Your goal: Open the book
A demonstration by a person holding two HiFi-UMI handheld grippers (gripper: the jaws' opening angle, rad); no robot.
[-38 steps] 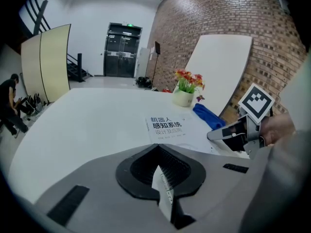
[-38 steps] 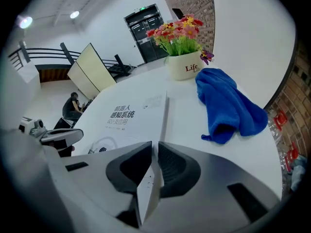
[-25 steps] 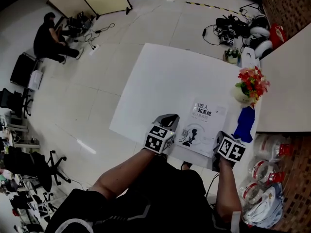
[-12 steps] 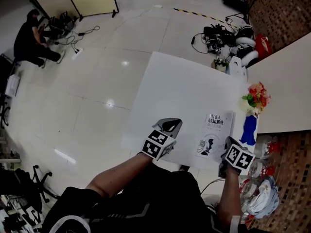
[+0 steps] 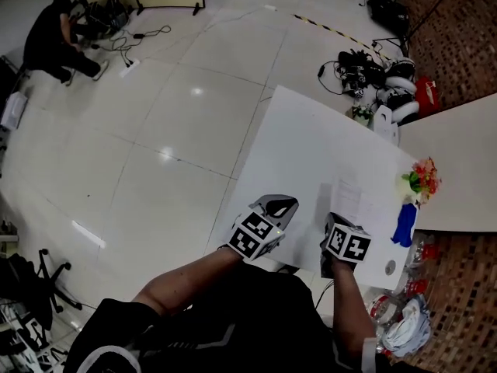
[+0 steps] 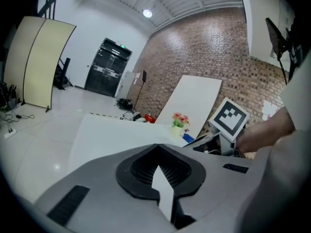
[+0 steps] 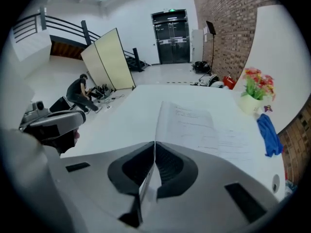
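From the head view, the book (image 5: 363, 202) lies open near the front edge of the white table (image 5: 307, 142). In the left gripper view, the left gripper (image 6: 157, 152) is closed tight with nothing in it. In the right gripper view, the right gripper (image 7: 154, 147) pinches the cover (image 7: 157, 125), which stands up on its edge.

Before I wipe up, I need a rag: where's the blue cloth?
Head view: the blue cloth lies at the table's right edge, just below the flowers, right of the book.
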